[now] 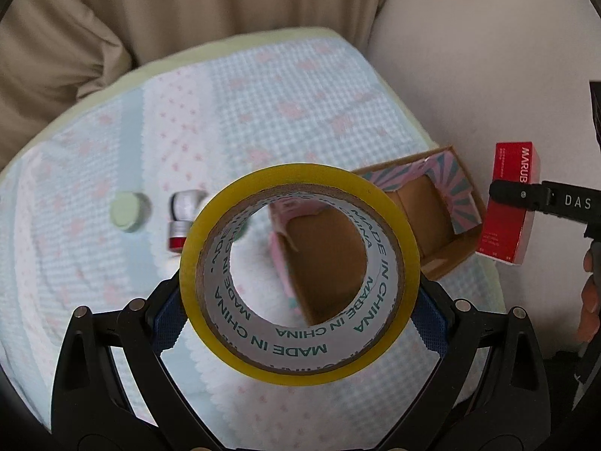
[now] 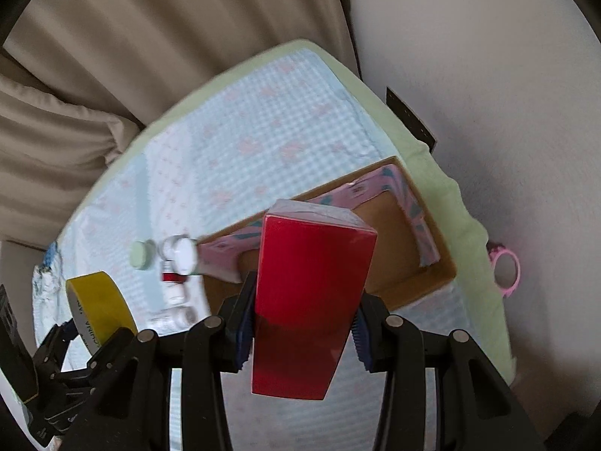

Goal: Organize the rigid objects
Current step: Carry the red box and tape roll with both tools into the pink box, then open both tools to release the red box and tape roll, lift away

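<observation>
My left gripper (image 1: 300,319) is shut on a yellow tape roll (image 1: 394,221), held upright above the cloth; it also shows in the right wrist view (image 2: 99,297). My right gripper (image 2: 300,327) is shut on a red box (image 2: 308,285), held above the near edge of an open cardboard box (image 2: 398,255). In the left wrist view the red box (image 1: 509,203) hangs just right of the cardboard box (image 1: 443,225). A pale green lid (image 1: 127,206) and small white bottles with red bands (image 1: 180,218) lie left of the cardboard box.
The table carries a blue and pink checked cloth (image 1: 263,112). Beige curtains (image 2: 150,56) hang behind and a white wall (image 2: 507,112) stands to the right. A pink ring (image 2: 507,270) hangs by the wall beyond the table's edge.
</observation>
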Demonstrator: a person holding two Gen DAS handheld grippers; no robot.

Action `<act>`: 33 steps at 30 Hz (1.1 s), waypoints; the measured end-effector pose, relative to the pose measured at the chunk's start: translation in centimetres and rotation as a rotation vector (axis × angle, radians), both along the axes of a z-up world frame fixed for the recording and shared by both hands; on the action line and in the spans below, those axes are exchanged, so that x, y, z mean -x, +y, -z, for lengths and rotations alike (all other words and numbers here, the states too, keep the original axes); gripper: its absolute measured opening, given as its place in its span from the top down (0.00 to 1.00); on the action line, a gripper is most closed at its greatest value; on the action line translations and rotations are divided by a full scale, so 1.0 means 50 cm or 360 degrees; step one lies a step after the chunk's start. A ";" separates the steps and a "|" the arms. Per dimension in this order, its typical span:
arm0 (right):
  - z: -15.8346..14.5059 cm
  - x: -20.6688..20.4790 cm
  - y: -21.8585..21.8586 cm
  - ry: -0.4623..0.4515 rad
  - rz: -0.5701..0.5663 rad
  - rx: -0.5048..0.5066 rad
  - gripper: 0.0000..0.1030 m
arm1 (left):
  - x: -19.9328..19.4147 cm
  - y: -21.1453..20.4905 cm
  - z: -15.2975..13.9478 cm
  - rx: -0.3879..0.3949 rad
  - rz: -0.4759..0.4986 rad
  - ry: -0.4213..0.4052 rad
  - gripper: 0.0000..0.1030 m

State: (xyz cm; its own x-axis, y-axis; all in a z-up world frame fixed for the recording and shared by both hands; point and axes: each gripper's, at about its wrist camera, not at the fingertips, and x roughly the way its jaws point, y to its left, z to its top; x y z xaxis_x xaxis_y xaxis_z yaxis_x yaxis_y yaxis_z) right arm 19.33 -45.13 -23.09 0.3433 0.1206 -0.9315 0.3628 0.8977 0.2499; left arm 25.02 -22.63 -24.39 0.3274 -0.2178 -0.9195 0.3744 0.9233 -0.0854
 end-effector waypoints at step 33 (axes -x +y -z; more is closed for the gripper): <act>0.363 -0.149 -0.078 0.0553 -0.0478 0.0019 0.60 | -0.109 -0.206 0.362 -0.0250 0.0059 0.0499 0.00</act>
